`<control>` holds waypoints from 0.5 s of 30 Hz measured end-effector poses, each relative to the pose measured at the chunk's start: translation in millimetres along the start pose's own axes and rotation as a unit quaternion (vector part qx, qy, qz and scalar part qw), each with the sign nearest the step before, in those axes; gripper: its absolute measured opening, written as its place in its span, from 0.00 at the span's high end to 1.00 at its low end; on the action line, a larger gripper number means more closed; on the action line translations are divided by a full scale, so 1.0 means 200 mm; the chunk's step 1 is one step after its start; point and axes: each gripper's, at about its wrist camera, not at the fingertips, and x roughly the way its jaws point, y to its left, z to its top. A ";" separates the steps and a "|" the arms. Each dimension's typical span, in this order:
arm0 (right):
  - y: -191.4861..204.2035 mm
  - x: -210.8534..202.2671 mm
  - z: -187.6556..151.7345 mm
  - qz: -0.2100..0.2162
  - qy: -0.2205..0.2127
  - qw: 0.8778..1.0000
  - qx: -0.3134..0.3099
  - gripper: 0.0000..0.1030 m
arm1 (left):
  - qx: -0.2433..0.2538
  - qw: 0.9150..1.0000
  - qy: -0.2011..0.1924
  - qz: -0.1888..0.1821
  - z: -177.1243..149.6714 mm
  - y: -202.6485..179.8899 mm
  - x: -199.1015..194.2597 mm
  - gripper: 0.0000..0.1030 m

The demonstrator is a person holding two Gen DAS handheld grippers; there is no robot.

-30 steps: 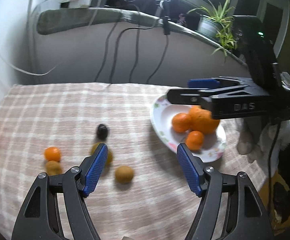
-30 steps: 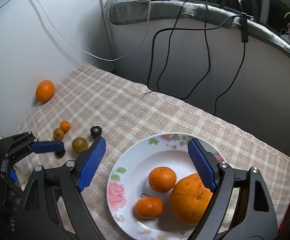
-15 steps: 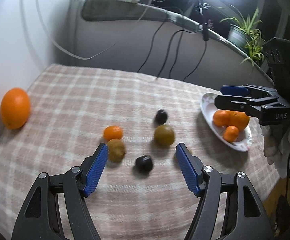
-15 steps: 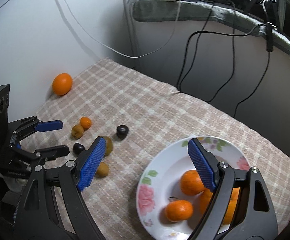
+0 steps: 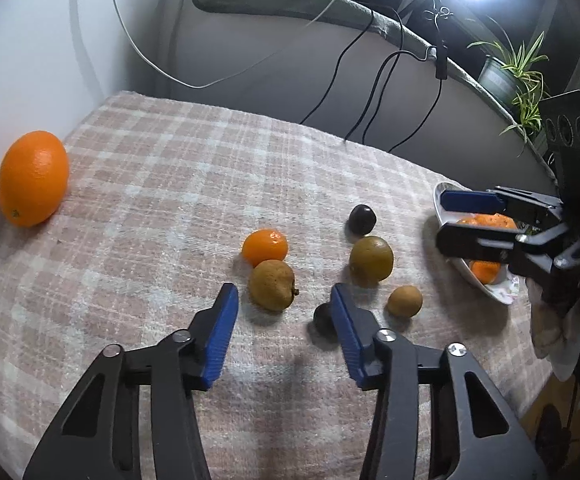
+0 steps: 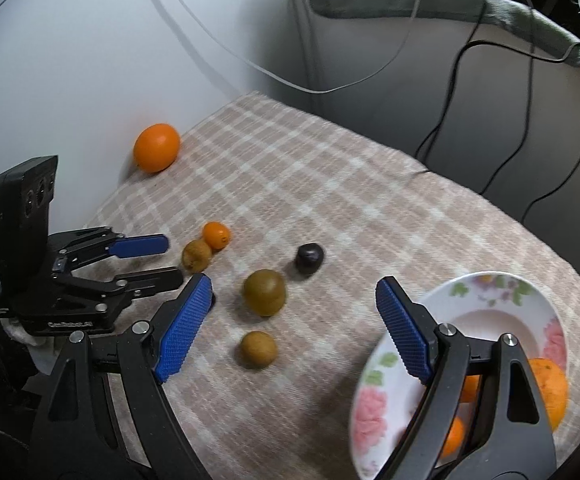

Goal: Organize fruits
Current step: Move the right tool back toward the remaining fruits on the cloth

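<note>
Loose fruit lies on a checked cloth: a large orange [image 5: 33, 178] at far left, a small tangerine [image 5: 265, 246], a brown fruit [image 5: 272, 285], a greenish fruit [image 5: 371, 259], a small brown fruit [image 5: 405, 301] and two dark plums [image 5: 362, 220] [image 5: 323, 318]. My left gripper [image 5: 284, 322] is open and empty just before the brown fruit. A floral plate [image 6: 489, 300] holds oranges [image 6: 549, 390] at right. My right gripper [image 6: 293, 324] is open and empty, hovering between the plate and the loose fruit.
A wall borders the cloth on the left. Cables [image 5: 373, 80] hang down the back wall below a padded ledge with a potted plant [image 5: 505, 76]. The table's right edge drops off beyond the plate [image 5: 485, 284].
Both grippers swung left, from the plate toward the loose fruit. My left gripper came closer to the brown fruit. Both stayed open.
</note>
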 end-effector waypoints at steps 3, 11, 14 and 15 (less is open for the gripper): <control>0.03 0.05 0.00 0.004 0.009 1.000 -0.002 0.17 | 0.000 1.000 0.001 -0.002 0.01 0.00 0.01 0.59; 0.03 0.17 -0.01 0.006 0.042 0.999 0.006 0.48 | -0.004 1.000 0.004 -0.005 0.03 0.02 0.04 0.59; 0.04 0.19 -0.01 0.008 0.048 0.999 0.007 0.49 | -0.005 1.000 0.005 -0.005 0.03 0.03 0.04 0.60; 0.04 0.20 -0.01 0.007 0.050 0.999 0.006 0.49 | -0.006 1.000 0.006 -0.005 0.03 0.03 0.05 0.60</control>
